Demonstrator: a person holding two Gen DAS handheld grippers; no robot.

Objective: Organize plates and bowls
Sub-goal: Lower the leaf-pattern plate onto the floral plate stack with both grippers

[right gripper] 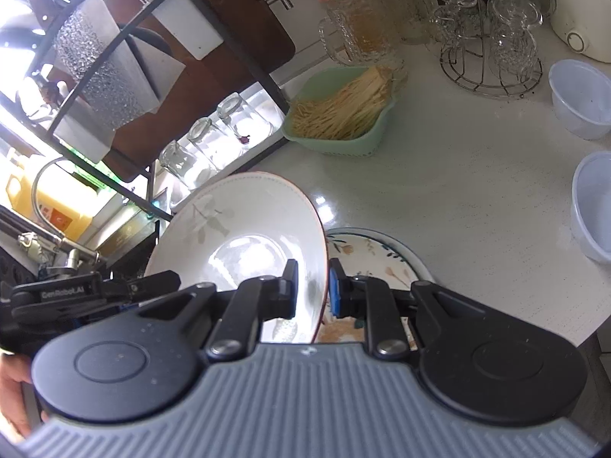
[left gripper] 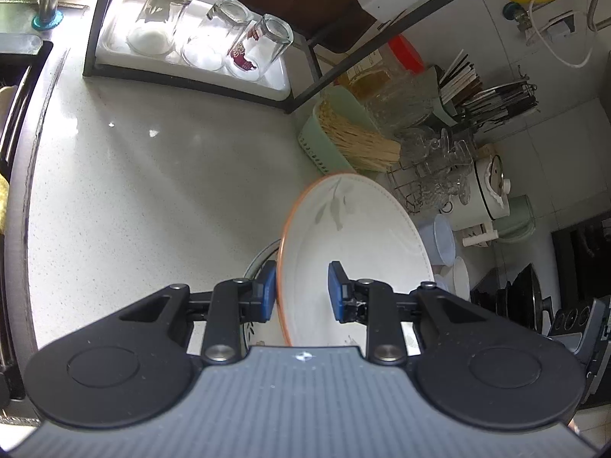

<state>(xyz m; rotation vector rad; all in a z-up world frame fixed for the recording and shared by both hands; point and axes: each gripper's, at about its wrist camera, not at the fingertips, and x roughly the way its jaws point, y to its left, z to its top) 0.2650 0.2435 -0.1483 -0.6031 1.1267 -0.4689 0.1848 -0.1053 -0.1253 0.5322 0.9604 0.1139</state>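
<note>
Gripping opposite sides of its rim, both grippers hold one wide white ceramic bowl with a thin orange edge and a faint grey leaf print (left gripper: 355, 236) tilted in the air above the speckled white tabletop (left gripper: 152, 175). The left gripper (left gripper: 301, 292) straddles the near rim, one blue pad outside the wall and one inside, clenched on it. The right gripper (right gripper: 313, 288) is clamped the same way on the other side, its pads tight on the thin wall. Directly beneath lies a flat white plate with a dark rim and flower pattern (right gripper: 385, 255), resting on the tabletop.

Glazed ceramic like this is probably stiff, fairly heavy and slick under rubber pads, and it would likely chip if knocked against the plate below. The rim is the sensible hold, one grip on each side, so the weight is shared and the bowl cannot swing.
</note>
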